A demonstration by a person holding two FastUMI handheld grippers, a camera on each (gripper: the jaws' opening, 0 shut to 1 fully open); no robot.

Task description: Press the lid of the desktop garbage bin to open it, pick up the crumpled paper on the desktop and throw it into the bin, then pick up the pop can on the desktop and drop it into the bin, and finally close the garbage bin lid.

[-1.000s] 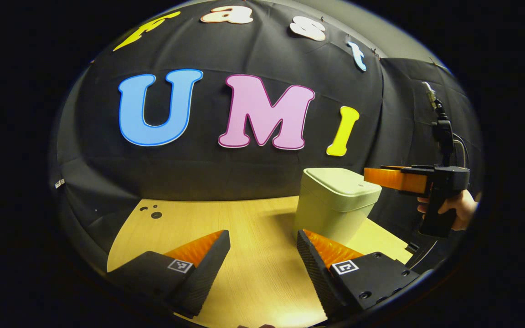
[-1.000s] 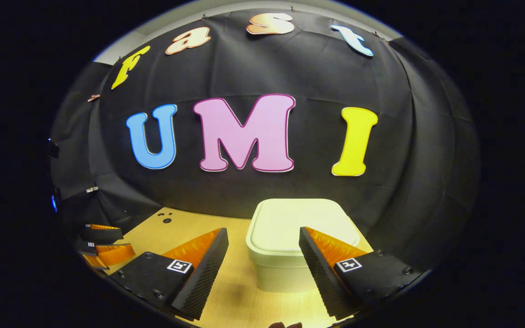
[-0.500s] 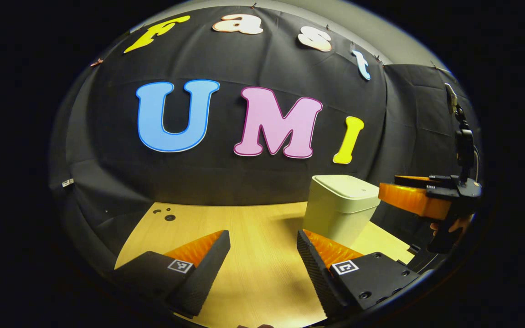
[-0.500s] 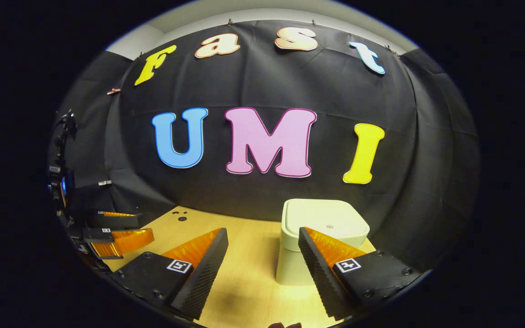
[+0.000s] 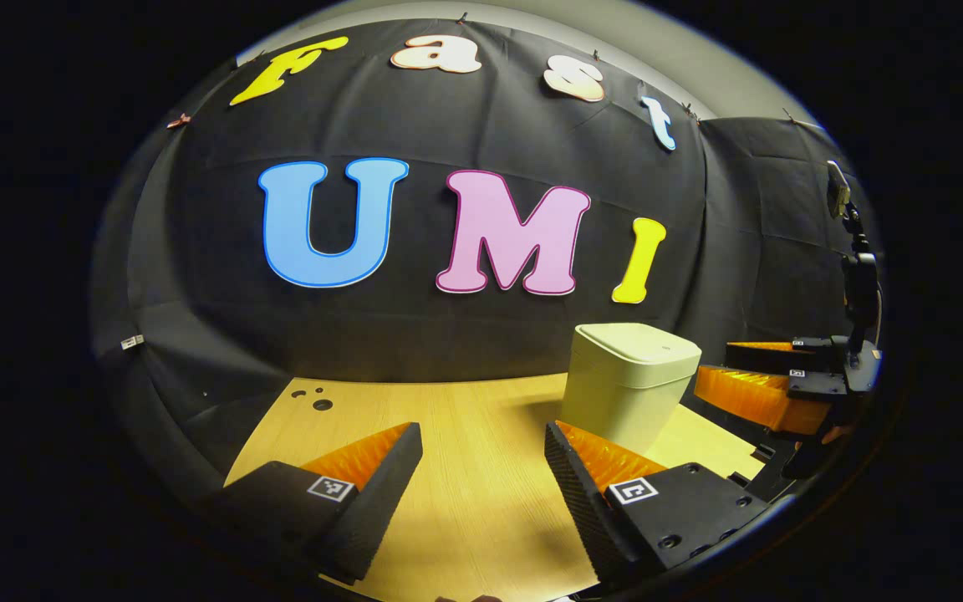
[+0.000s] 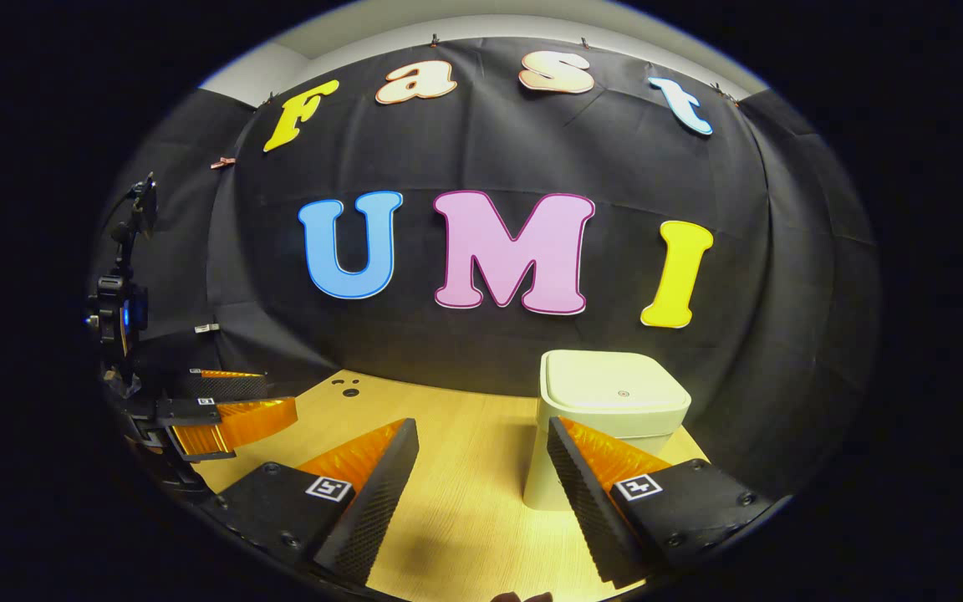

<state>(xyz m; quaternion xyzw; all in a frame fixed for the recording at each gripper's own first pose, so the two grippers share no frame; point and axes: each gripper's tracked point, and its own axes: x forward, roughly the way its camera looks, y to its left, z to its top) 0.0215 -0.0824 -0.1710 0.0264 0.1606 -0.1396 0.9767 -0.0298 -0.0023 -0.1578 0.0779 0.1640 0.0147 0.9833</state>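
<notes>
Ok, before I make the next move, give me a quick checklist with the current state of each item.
1. Garbage bin upright on the desktop: ok.
2. Bin lid closed flat: ok.
3. Left hand-held gripper open and holding nothing: ok.
4. Right hand-held gripper open and holding nothing: ok.
5. Both grippers apart from the bin, not touching it: ok.
6. Crumpled paper and pop can inside the bin: cannot tell, the lid hides the contents.
</notes>
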